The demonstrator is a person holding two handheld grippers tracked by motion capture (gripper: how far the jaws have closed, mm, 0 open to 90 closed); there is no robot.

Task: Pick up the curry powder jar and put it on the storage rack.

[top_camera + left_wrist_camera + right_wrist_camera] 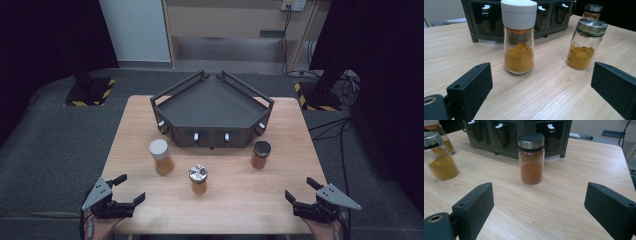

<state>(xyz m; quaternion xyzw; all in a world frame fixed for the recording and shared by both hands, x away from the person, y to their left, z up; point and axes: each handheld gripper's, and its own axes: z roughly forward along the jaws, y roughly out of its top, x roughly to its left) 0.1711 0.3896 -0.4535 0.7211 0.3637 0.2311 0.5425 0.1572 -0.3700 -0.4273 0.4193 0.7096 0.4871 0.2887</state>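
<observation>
Progress: So far nothing is lifted; all three jars stand on the bench (140,200) in front of the dark rack (212,107), whose tray is bare. By my reading the whole job of moving jars to the rack is left.
Left hand-held gripper (127,189): jaws wide apart, nothing between them, hovering at the near left corner, well short of the rack; in the left gripper view it faces the white-capped jar.
White-capped jar (161,156): just in front of the rack's left part, upright; clear glass with a rounded shoulder, a tall ribbed white plastic cap, about half full of fine yellow-orange powder (518,58).
Silver-capped jar (198,179): farther out from the rack's front middle, nearest the person; squat clear glass, shiny metal lid, printed marks on the side, a low fill of mustard-coloured powder.
Black-capped jar (260,154): just in front of the rack's right part; straight-sided glass cylinder, flat black lid over a metal band, rust-red powder (531,172) clinging high up the wall.
Rack: dark matt metal, angular, railed tray on top, small white-tipped hooks or knobs along the front panels.
Right hand-held gripper (303,188): jaws spread, empty, at the near right corner, aimed toward the black-capped jar.
Bench: pale wood grain, smooth, rounded corners.
</observation>
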